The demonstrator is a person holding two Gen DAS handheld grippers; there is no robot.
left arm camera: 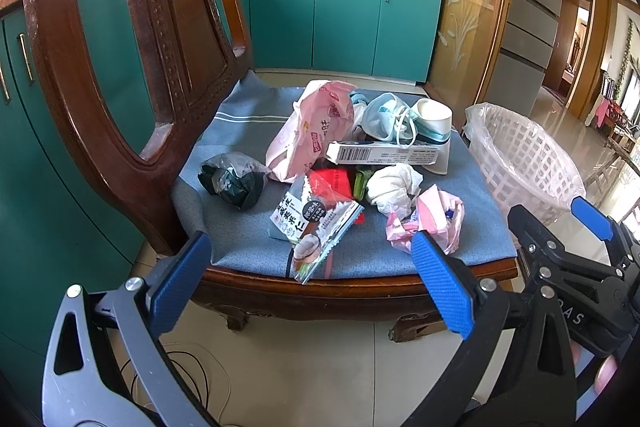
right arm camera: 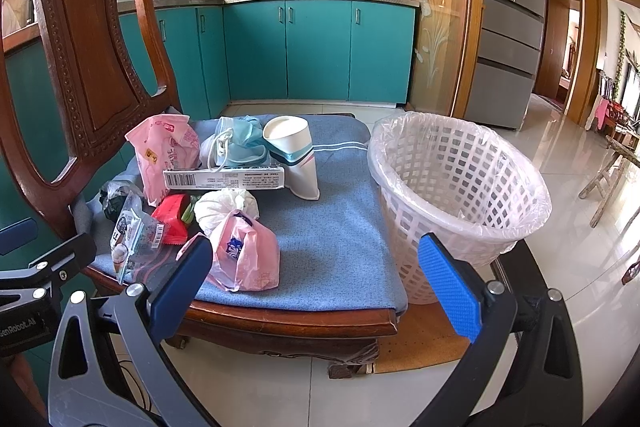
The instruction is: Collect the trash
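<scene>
A pile of trash lies on a chair's blue cushion (left arm camera: pixel 240 227) (right arm camera: pixel 340 227): a pink snack bag (left arm camera: pixel 316 131) (right arm camera: pixel 168 151), a white carton (left arm camera: pixel 380 151) (right arm camera: pixel 224 179), a face mask (left arm camera: pixel 386 121) (right arm camera: pixel 240 143), a paper cup (left arm camera: pixel 434 119) (right arm camera: pixel 296 151), a crumpled tissue (left arm camera: pixel 394 187) (right arm camera: pixel 226 207), a pink plastic bag (left arm camera: pixel 432 223) (right arm camera: pixel 246 255), a nut wrapper (left arm camera: pixel 316 227) (right arm camera: pixel 134 239) and a dark wad (left arm camera: pixel 234 181). A white lined basket (left arm camera: pixel 524 163) (right arm camera: pixel 460 183) stands right of the chair. My left gripper (left arm camera: pixel 312 283) and right gripper (right arm camera: pixel 316 283) are open, empty, in front of the seat.
The wooden chair back (left arm camera: pixel 132 67) (right arm camera: pixel 84 47) rises at the left. Teal kitchen cabinets (left arm camera: pixel 340 23) (right arm camera: pixel 316 51) stand behind, a fridge (right arm camera: pixel 512 23) at the right. Cables (left arm camera: pixel 184 379) lie on the tiled floor below the seat's front edge.
</scene>
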